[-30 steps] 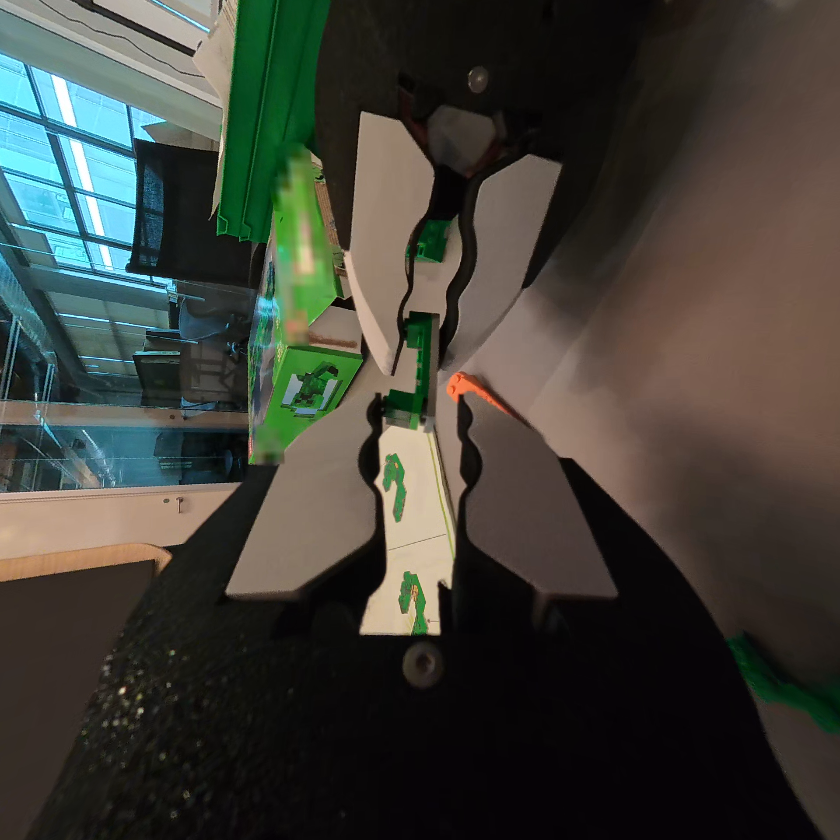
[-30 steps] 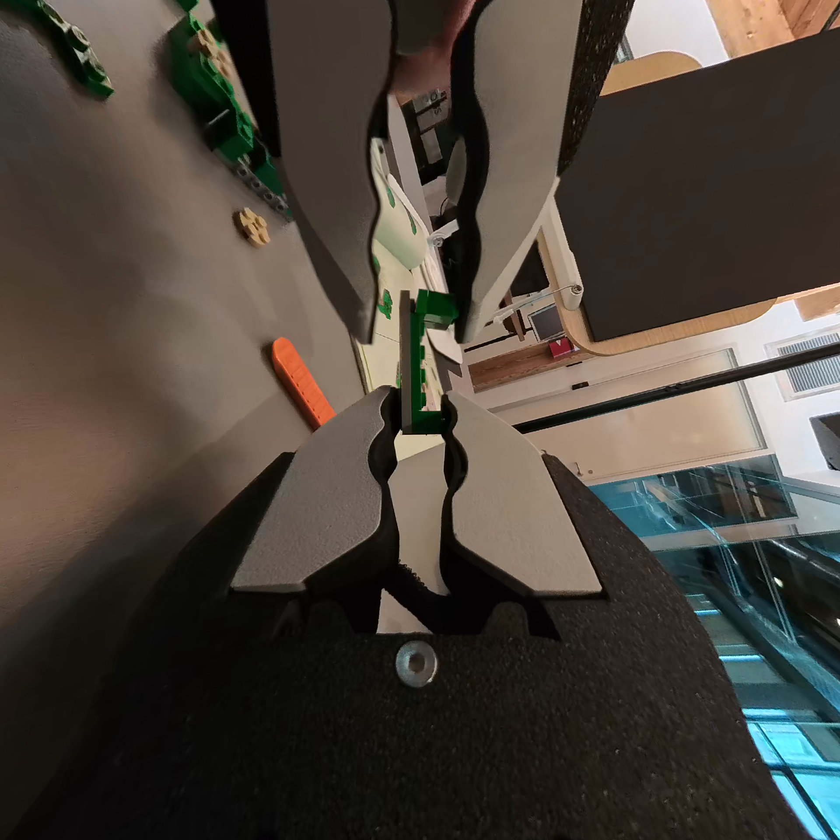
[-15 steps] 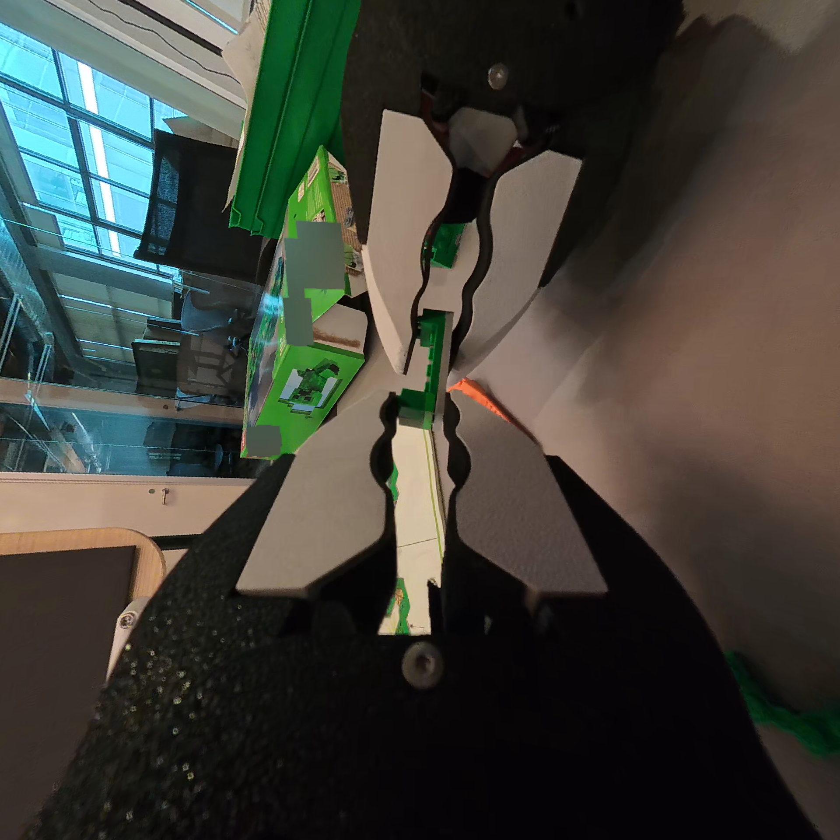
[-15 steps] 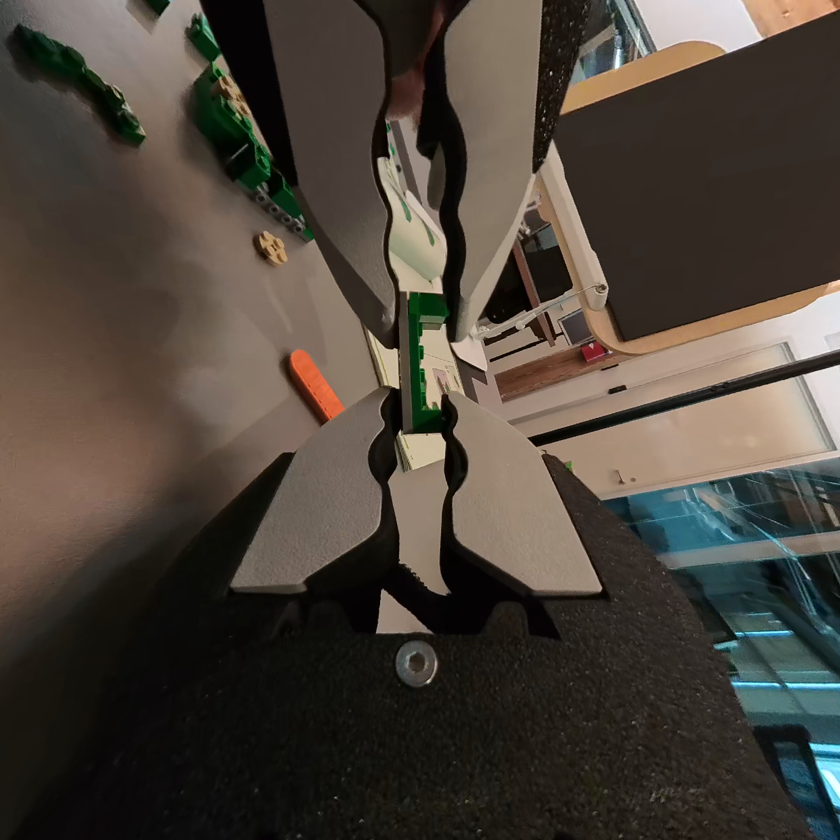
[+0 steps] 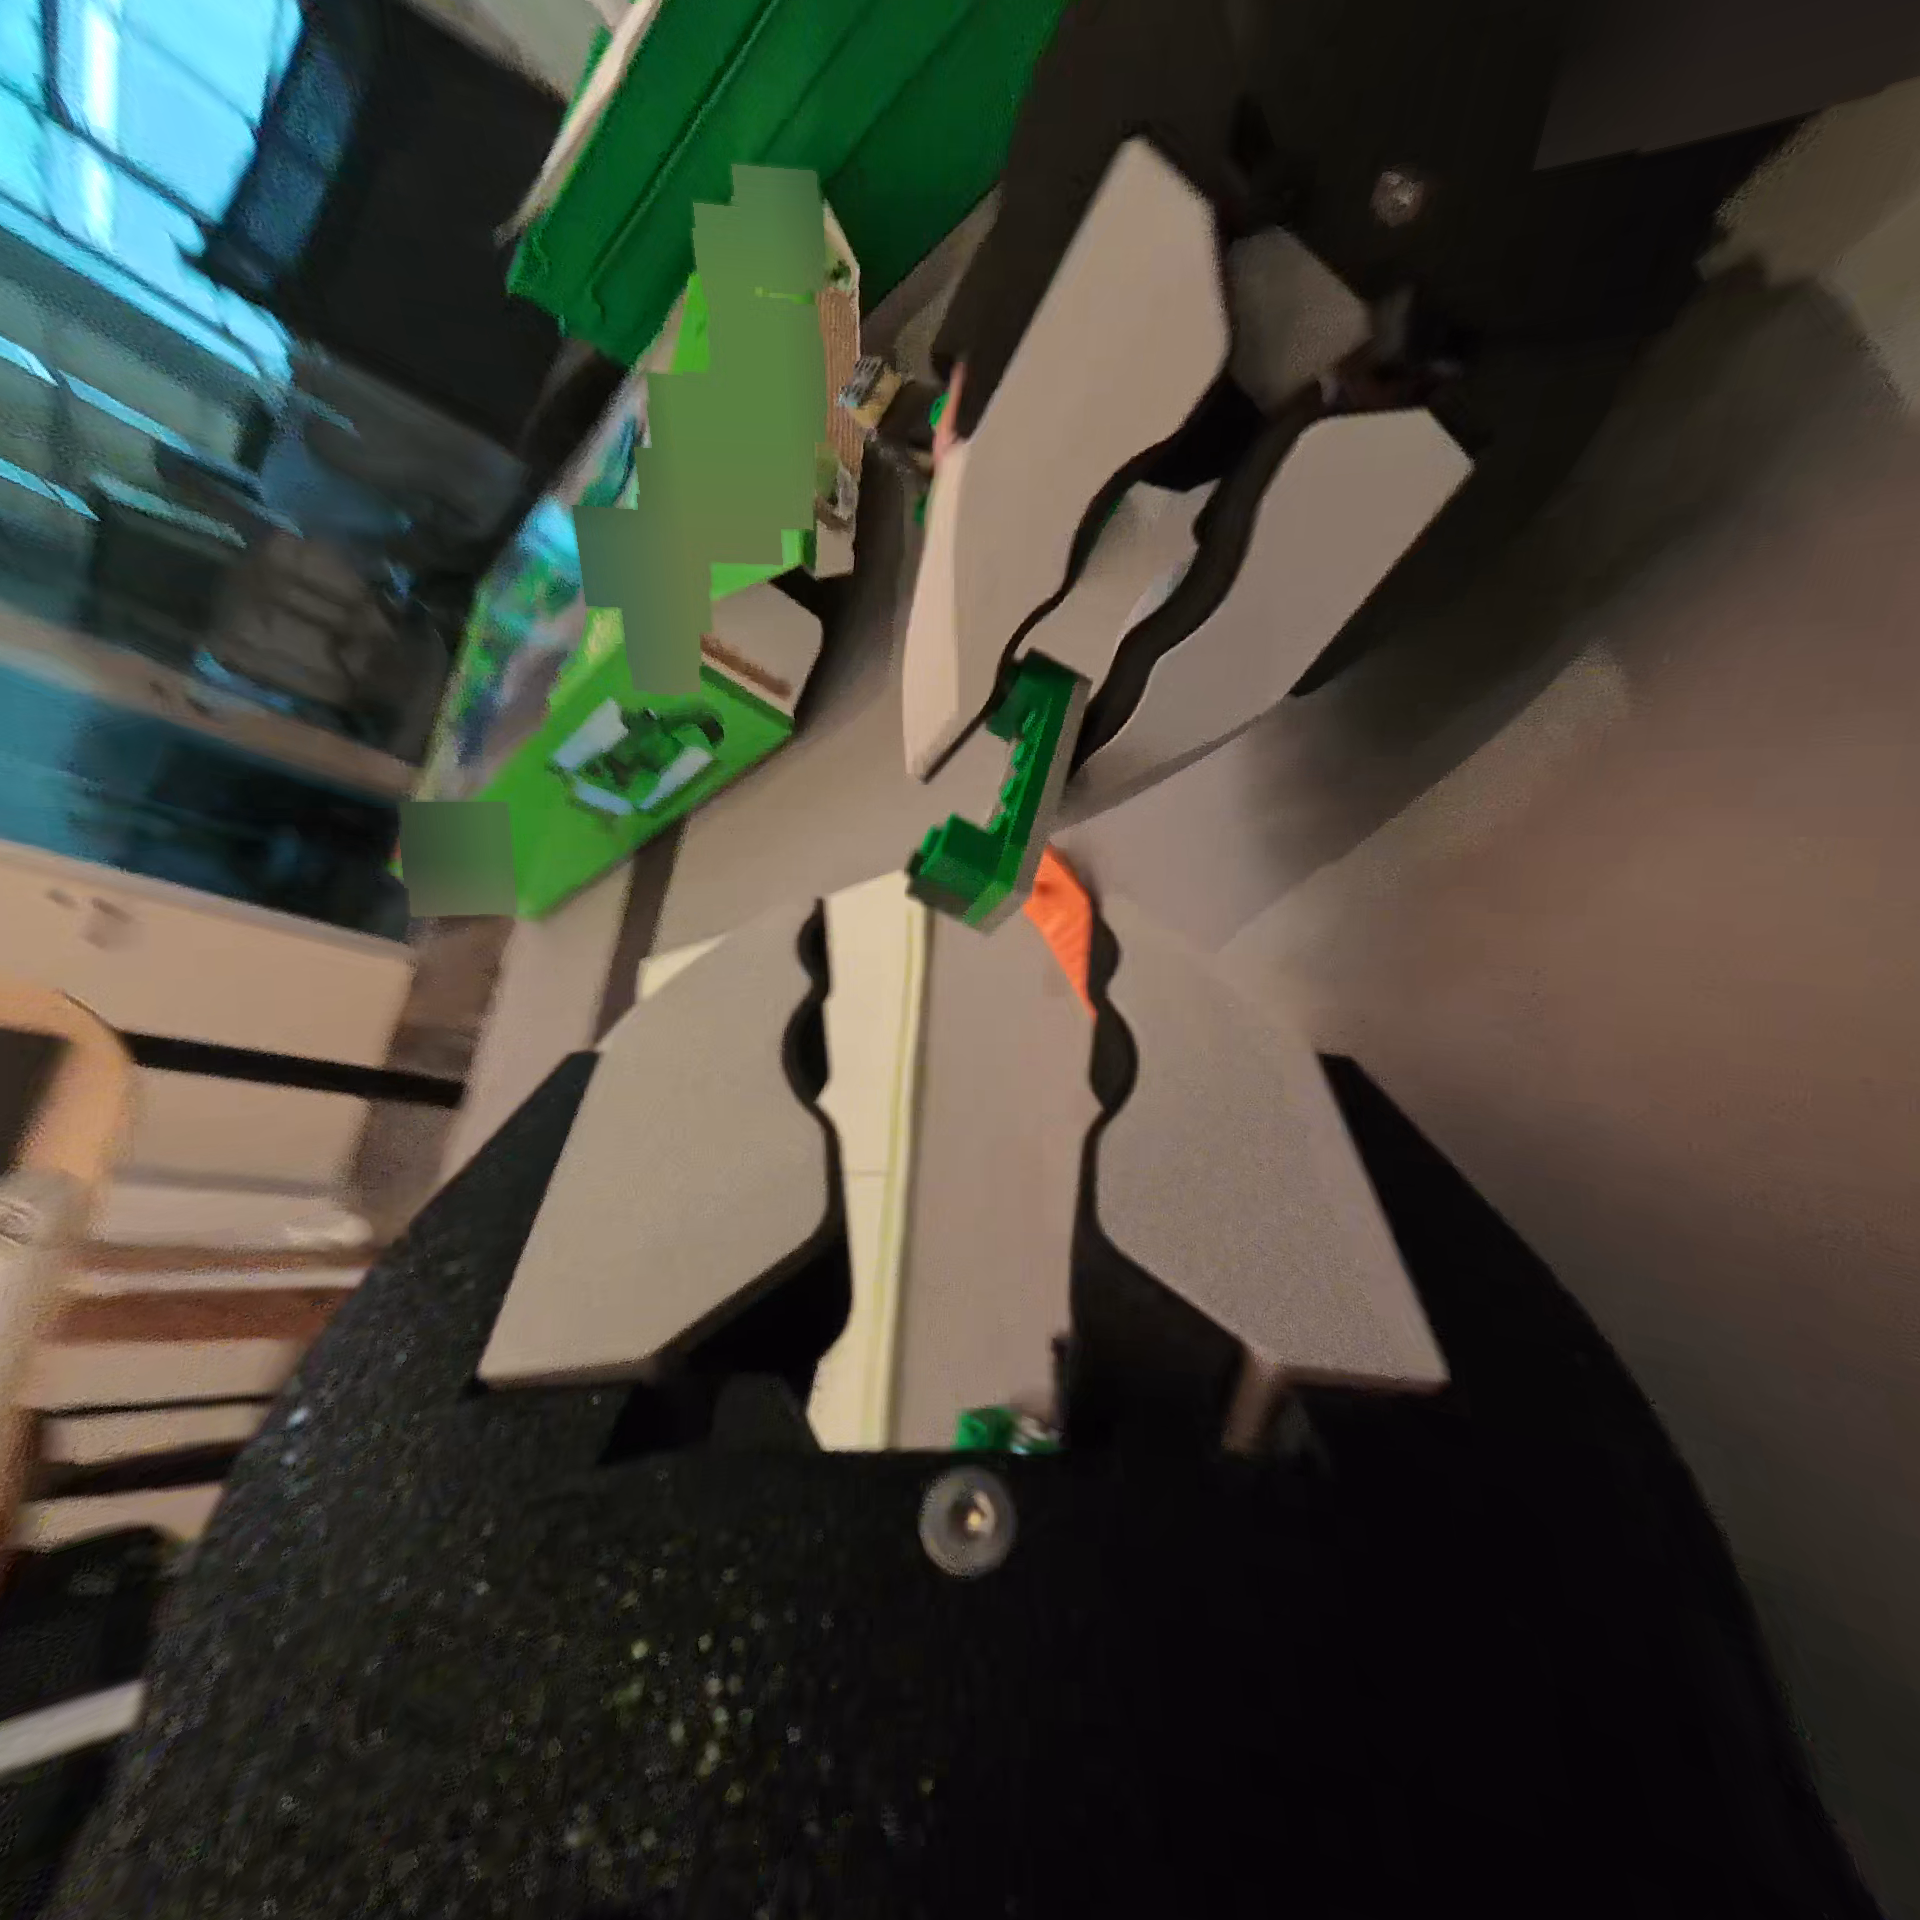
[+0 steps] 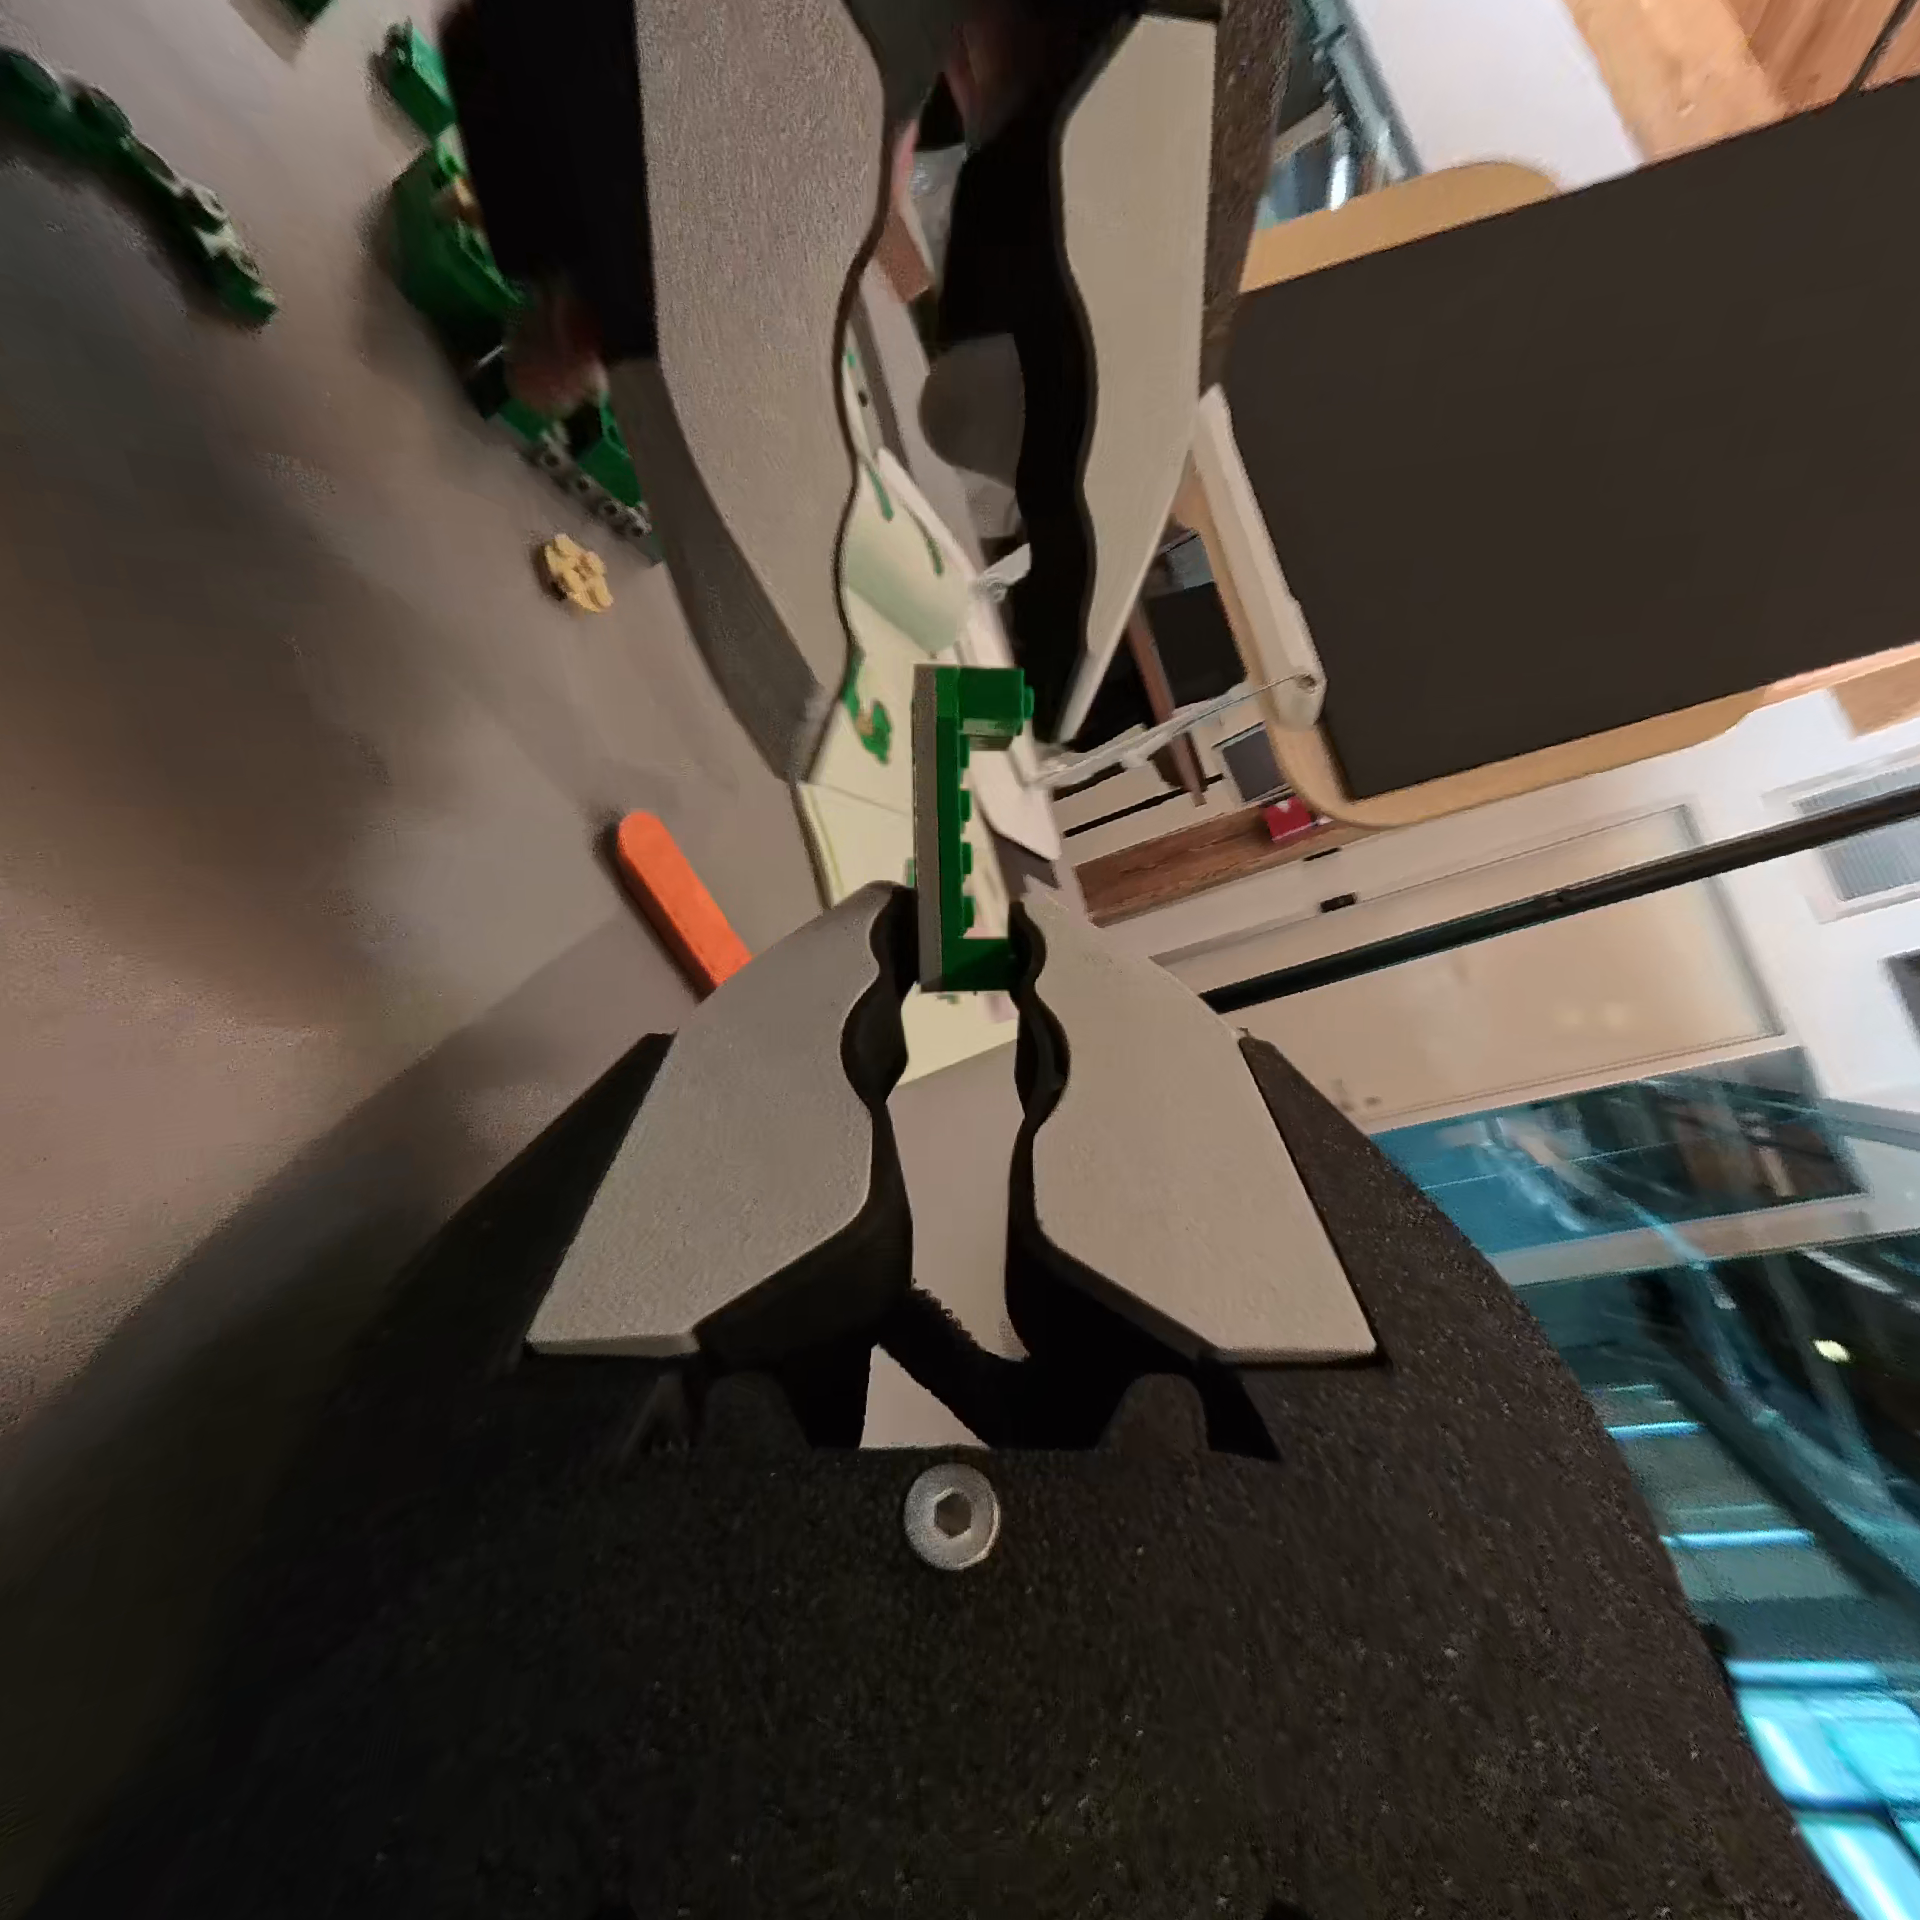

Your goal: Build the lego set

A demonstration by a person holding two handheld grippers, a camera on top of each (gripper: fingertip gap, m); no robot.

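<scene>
My right gripper (image 6: 956, 925) is shut on the near end of a green lego assembly (image 6: 951, 831), a grey-backed plate with a small green brick on its far end. It holds the assembly in the air above the grey table (image 6: 260, 831). My left gripper (image 5: 958, 923) is open and empty, its fingertips just short of the assembly (image 5: 1003, 800) and not touching it. In the right wrist view the left gripper's fingers (image 6: 748, 468) stand apart at the top. In the left wrist view the right gripper (image 5: 1003, 774) faces mine, tip to tip.
An orange brick separator (image 6: 675, 894) lies on the table under the grippers, next to the white instruction booklet (image 6: 894, 582). Loose green pieces (image 6: 447, 239), a dark green piece (image 6: 135, 177) and a tan round piece (image 6: 575, 571) lie beyond. A green lego box (image 5: 623, 790) stands left.
My left gripper has opened, let go of the small green brick on the assembly's end, and drawn back a little. The right gripper still holds the assembly.
</scene>
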